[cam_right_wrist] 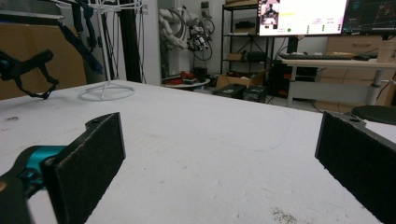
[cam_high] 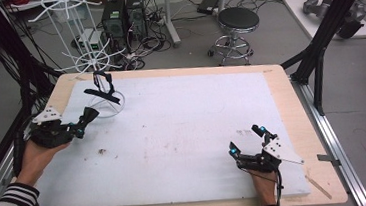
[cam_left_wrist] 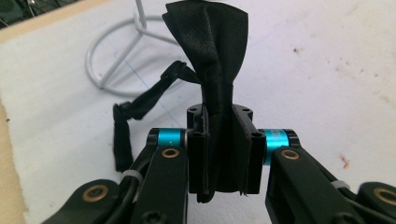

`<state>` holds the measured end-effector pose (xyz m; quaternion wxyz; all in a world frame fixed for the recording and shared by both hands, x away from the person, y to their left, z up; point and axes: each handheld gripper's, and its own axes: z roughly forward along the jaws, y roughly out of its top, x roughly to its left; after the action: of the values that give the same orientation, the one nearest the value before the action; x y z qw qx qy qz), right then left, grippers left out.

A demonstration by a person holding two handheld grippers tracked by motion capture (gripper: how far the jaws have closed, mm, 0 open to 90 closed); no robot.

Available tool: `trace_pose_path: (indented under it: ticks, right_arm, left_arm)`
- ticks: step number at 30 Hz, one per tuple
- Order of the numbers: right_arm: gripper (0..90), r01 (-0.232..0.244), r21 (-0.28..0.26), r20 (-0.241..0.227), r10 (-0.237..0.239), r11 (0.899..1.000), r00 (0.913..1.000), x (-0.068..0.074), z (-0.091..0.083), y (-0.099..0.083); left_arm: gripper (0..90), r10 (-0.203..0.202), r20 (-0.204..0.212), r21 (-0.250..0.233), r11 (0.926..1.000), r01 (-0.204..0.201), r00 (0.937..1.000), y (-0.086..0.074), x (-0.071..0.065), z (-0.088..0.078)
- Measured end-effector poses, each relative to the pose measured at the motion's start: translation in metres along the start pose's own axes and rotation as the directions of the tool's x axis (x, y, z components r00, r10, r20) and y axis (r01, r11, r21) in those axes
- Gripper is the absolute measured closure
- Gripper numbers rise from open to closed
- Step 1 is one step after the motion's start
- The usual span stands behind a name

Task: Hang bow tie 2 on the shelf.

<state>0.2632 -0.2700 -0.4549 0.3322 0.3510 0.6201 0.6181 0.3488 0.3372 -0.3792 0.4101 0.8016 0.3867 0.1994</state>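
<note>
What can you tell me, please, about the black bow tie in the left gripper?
The bow tie is black, of satin-looking fabric, with a wrapped centre band and a thin strap carrying a small clasp. The left gripper is shut on it, its fingers pressing one wing while the other fans out beyond them. The strap hangs loose towards the white foam mat, near the wire stand's ring base.
</note>
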Motion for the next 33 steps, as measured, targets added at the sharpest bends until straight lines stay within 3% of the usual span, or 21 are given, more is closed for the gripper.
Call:
trace_pose_path:
  ticks: [5,9,13,16,23,33]
  right_arm:
    - [0.8,0.001,0.0,-0.001,-0.001,1.0,1.0,0.0,0.0,0.0]
    - [0.8,-0.001,0.0,0.002,0.001,1.0,1.0,0.0,0.0,0.0]
    - [0.8,-0.005,0.001,0.002,0.005,1.0,1.0,0.0,0.0,0.0]
    - [0.8,-0.005,0.0,0.002,0.005,1.0,1.0,0.0,0.0,0.0]
    - [0.8,-0.005,0.001,0.002,0.005,1.0,1.0,0.0,0.0,0.0]
    - [0.8,-0.007,-0.001,-0.001,0.007,1.0,1.0,0.0,0.0,0.0]
  left_arm:
    - [77.1,0.002,-0.016,-0.052,0.9987,-0.002,0.9999,-0.001,-0.002,-0.01]
    - [77.1,-0.022,-0.036,-0.113,0.9935,0.017,0.9991,-0.002,-0.002,-0.019]
    - [77.1,-0.051,-0.035,-0.185,0.9817,0.044,0.9981,-0.002,0.0,-0.029]
    - [77.1,-0.059,-0.027,-0.214,0.9754,0.052,0.9979,0.0,0.001,-0.036]
    - [77.1,-0.081,-0.026,-0.298,0.9521,0.069,0.9964,0.009,0.003,-0.049]
    - [77.1,-0.084,-0.051,-0.34,0.9383,0.061,0.9952,0.021,0.007,-0.06]
